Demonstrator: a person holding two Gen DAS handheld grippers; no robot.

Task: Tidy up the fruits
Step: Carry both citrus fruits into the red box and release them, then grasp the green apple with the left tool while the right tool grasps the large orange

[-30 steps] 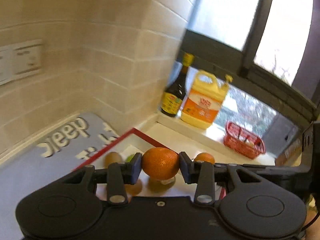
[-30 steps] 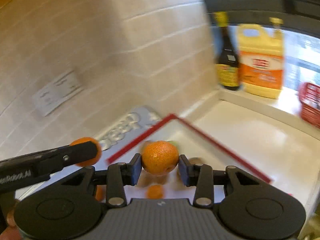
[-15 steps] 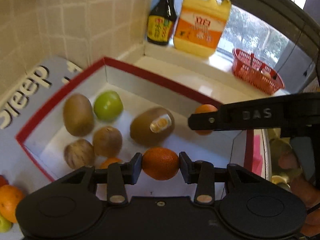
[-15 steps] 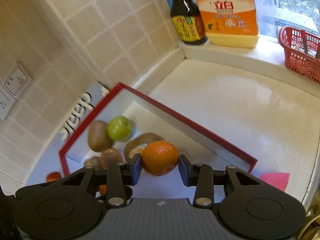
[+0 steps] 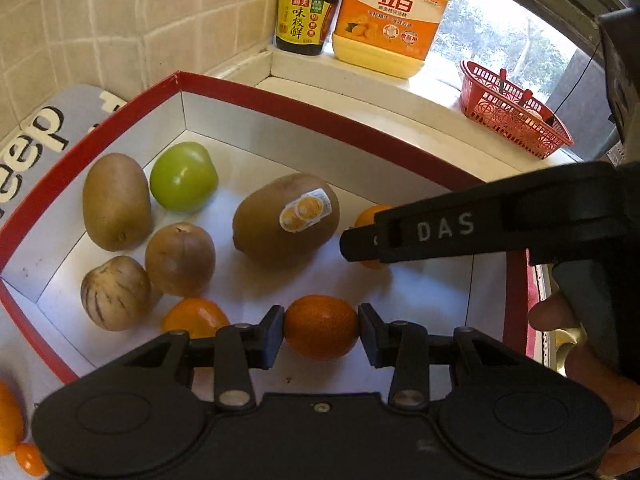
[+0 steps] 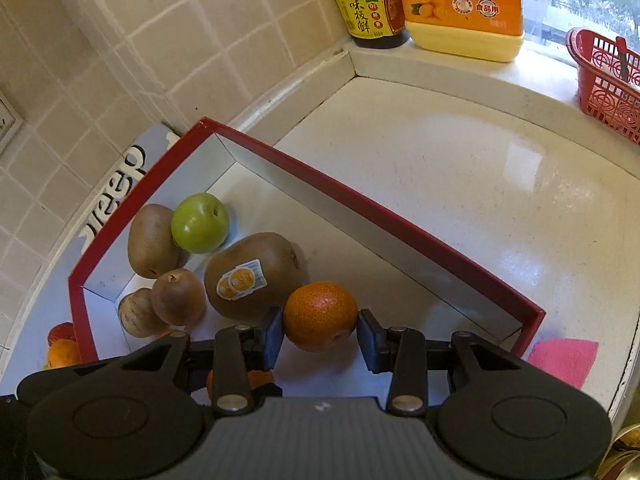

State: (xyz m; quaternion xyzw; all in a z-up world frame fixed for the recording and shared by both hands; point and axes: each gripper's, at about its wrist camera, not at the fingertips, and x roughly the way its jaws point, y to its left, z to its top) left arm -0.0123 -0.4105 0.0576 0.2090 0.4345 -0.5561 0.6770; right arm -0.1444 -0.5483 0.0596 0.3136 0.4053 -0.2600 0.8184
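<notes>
Each gripper carries 1 small orange over the red-rimmed box (image 5: 256, 94). Left gripper (image 5: 320, 334): jaws clamped on an orange (image 5: 320, 332), pads on both flanks, above the box's near floor. Right gripper (image 6: 319, 330): jaws clamped on a second orange (image 6: 320, 316), just beside the stickered kiwi (image 6: 250, 274), near the box middle. Already in the box: 2 more kiwis, a green apple (image 5: 183, 176), 1 pale striped fruit (image 5: 114, 292) and a loose orange (image 5: 196, 320) toward its left half. More oranges lie outside the box's left rim. Judgement: step in hand is placing both oranges. Lower each to the bare white floor right of the kiwis before releasing; round fruit will roll, so release low. Keep the right gripper clear of the stickered kiwi.
</notes>
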